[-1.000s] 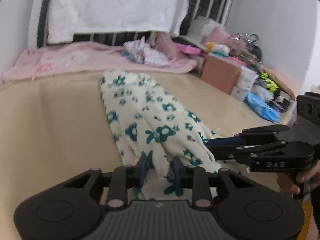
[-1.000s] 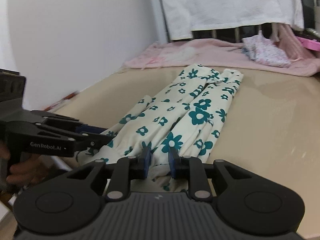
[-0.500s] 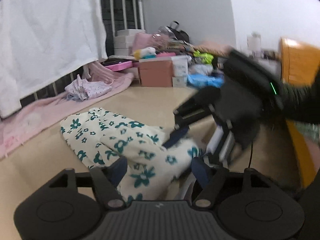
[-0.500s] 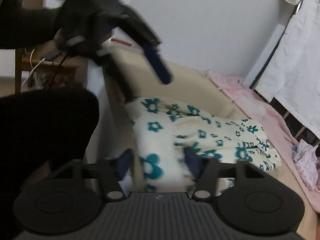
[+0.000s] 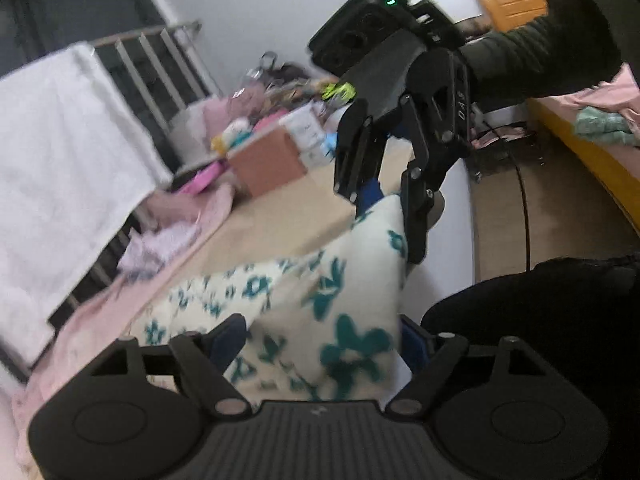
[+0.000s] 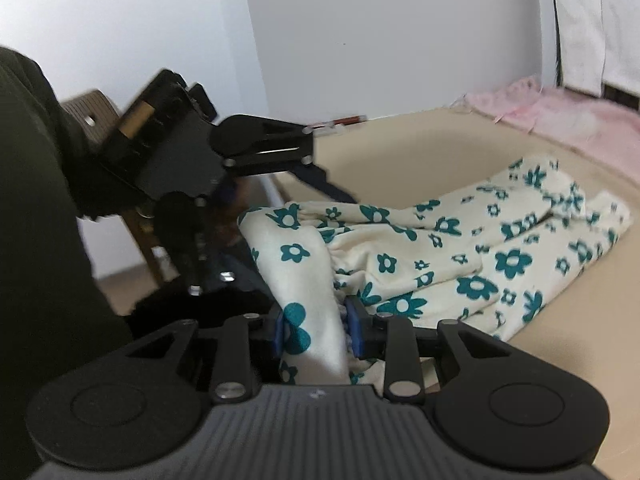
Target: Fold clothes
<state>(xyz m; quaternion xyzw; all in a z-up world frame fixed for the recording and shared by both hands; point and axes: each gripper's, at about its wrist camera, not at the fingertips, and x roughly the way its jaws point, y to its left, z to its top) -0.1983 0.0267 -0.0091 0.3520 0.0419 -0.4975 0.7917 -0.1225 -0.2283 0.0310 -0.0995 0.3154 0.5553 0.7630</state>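
The right gripper point(image 6: 315, 330) pinches a bunched fold of the flowered garment point(image 6: 460, 256) at lower centre of its view, jaws closing. The left gripper point(image 5: 324, 340) tilts downward, jaws opening wide with cloth loose between them. The garment lies at the counter point(image 6: 400, 152) edge; bare surface stretches beyond toward the pink blanket point(image 6: 568, 116).

Pale walls point(image 6: 400, 40), tan floor point(image 5: 500, 216) – white sheet point(image 5: 52, 152) over metal rail, brown box point(image 5: 268, 164) w/ clutter behind.
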